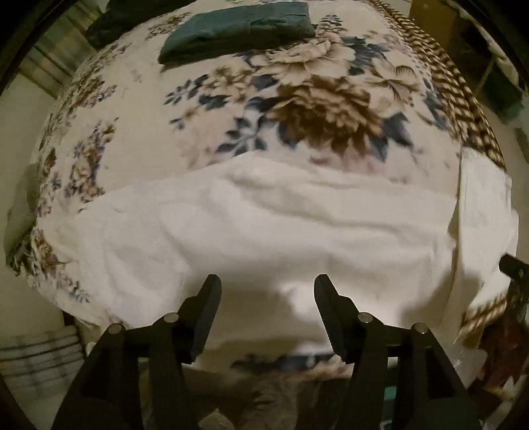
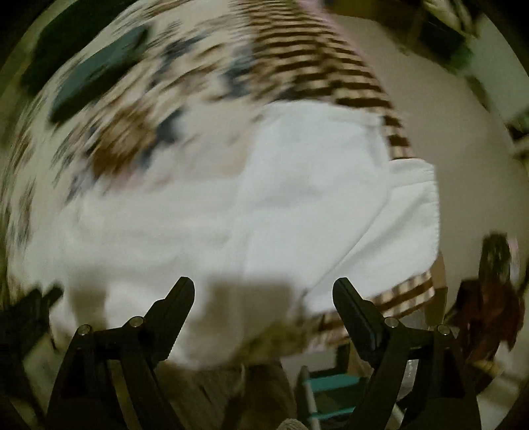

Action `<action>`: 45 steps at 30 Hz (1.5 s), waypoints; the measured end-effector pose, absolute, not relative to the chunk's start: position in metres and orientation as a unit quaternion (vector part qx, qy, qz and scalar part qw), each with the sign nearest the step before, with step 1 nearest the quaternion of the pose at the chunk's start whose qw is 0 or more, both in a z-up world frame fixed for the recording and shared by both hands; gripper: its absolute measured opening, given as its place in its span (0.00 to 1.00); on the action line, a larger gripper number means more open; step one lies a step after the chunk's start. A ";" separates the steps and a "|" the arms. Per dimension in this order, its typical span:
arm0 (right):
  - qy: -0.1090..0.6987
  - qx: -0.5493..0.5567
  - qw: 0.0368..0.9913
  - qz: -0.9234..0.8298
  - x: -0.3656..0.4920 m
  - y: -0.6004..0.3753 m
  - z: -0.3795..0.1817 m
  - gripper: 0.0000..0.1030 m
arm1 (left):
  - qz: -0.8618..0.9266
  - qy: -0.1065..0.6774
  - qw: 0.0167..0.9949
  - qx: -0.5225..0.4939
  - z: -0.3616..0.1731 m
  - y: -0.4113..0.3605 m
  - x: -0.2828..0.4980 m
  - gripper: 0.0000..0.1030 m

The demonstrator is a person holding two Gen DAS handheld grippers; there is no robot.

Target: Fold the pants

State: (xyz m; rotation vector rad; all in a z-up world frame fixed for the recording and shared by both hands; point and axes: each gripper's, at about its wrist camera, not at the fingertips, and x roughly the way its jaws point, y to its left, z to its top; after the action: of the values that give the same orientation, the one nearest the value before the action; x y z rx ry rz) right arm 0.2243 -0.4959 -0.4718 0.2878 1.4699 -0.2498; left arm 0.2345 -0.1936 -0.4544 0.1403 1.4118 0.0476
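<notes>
White pants (image 1: 258,225) lie spread across the near part of a floral blanket (image 1: 297,109), one end folded up at the right (image 1: 479,198). My left gripper (image 1: 267,284) points down over their near edge, jaws open, no cloth between them. In the blurred right wrist view the white pants (image 2: 264,205) fill the middle, with a ribbed hem (image 2: 413,205) at the right. My right gripper (image 2: 264,287) hangs above them, jaws wide open with no cloth between them.
A folded dark teal garment (image 1: 238,29) rests at the far side of the blanket. A brown striped border (image 1: 463,109) runs along the right edge. Pale floor (image 2: 463,132) lies beyond it. The other gripper (image 1: 512,264) shows at the right edge.
</notes>
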 end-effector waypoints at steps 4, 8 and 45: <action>0.661 0.153 0.724 -0.128 0.279 -0.509 -0.500 0.85 | 0.036 0.645 0.761 0.070 -0.475 -0.220 0.263 0.56; 0.675 0.146 0.712 -0.127 0.318 -0.506 -0.537 0.85 | 0.040 0.648 0.757 0.073 -0.482 -0.231 0.272 0.57; 0.623 0.326 0.701 -0.123 0.209 -0.706 -0.528 0.20 | -0.034 0.666 0.739 0.097 -0.496 -0.353 0.271 0.57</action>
State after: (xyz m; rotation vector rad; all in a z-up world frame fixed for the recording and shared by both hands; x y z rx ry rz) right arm 0.2093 -0.7061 -0.5280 0.7250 1.3875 -0.2742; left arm 0.2713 -0.3531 -0.4963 0.2124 1.4617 -0.0742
